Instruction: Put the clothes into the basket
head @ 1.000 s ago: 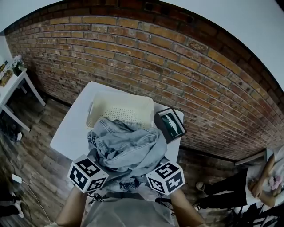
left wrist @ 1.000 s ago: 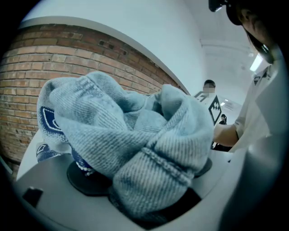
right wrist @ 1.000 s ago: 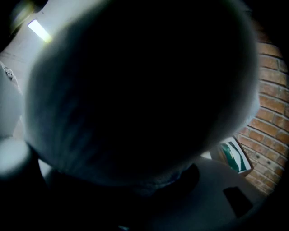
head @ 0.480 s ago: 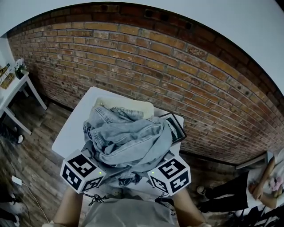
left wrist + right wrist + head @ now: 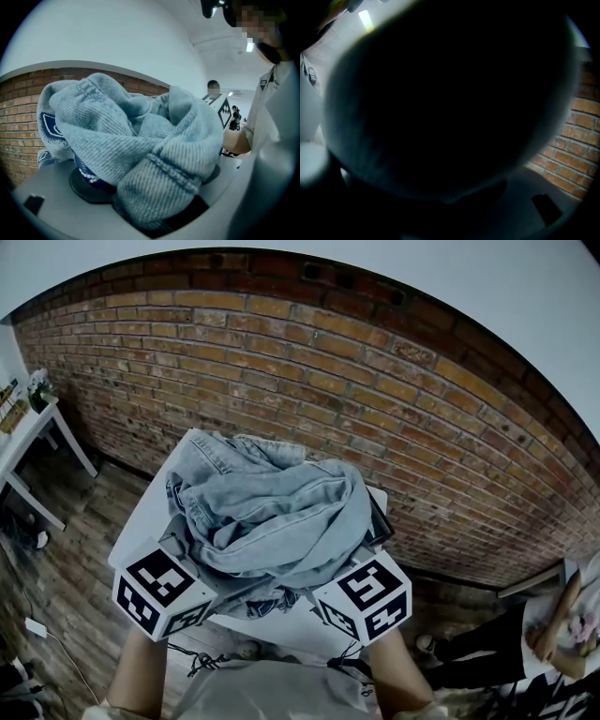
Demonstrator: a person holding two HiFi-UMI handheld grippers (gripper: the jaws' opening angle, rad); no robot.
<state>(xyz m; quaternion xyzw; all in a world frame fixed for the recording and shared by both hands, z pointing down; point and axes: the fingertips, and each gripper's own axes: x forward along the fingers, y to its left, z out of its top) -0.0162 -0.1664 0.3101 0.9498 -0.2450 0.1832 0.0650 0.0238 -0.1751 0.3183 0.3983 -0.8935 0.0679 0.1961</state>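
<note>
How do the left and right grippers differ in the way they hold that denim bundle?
The left gripper clamps a thick fold of denim, plainly lit in its view; the right gripper has a nearly black view, blocked close up. The left cube and right cube bear different marker patterns. Both hold the denim above the table.

Background: brick-walled room, evenly lit.
Red brick wall (image 5: 309, 381) under white plaster (image 5: 487, 296); dark wooden plank floor (image 5: 66, 563); white table (image 5: 145, 517) near the bricks; small white side table (image 5: 28, 427) far left, items on top unclear.
</note>
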